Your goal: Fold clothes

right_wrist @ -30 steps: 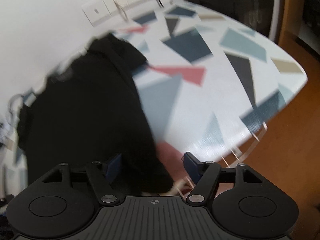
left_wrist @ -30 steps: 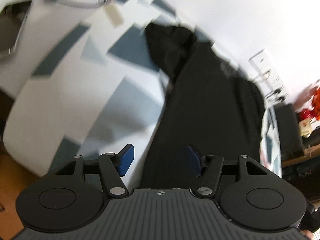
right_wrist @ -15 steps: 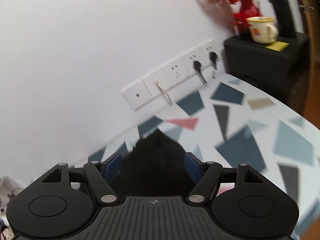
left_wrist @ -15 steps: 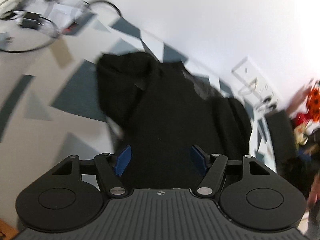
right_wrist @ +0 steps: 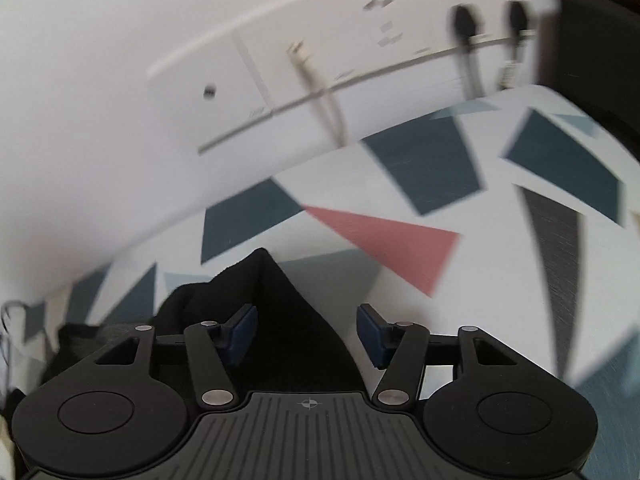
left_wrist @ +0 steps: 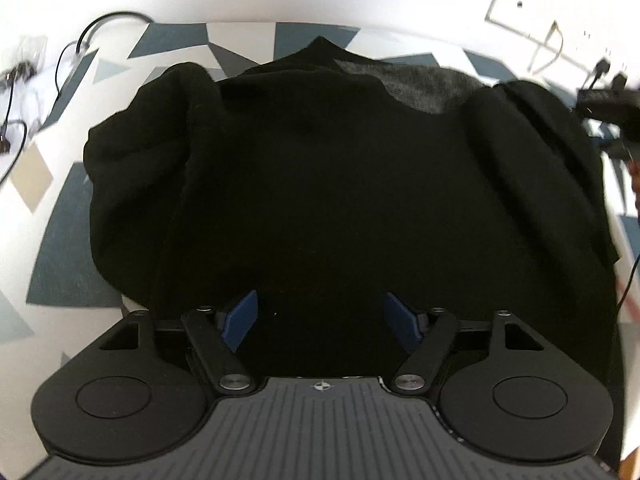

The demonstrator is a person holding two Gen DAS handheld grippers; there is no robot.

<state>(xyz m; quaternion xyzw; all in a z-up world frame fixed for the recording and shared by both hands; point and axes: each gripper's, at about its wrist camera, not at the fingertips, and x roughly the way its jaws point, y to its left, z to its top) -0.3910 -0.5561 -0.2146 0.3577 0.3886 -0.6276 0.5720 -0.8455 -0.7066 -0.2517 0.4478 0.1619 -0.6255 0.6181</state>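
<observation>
Garment point(left_wrist: 340, 184) lies on table point(left_wrist: 68, 248), centre; cables point(left_wrist: 24, 80) at 10 o'clock of it, wall sockets point(left_wrist: 532, 20) at 1 o'clock behind table.

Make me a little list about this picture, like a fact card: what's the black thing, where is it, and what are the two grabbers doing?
Garment: black fabric top, spread out and rumpled
Surface: white table with blue, grey and pink shapes
Left gripper: over the garment, jaws apart and just opening wider, nothing pinched
Right gripper: a pointed corner of the garment lies between its blue pads, jaws just closing, not pressing yet
Wall: white socket panel with plugs
Folding: not visibly begun
</observation>
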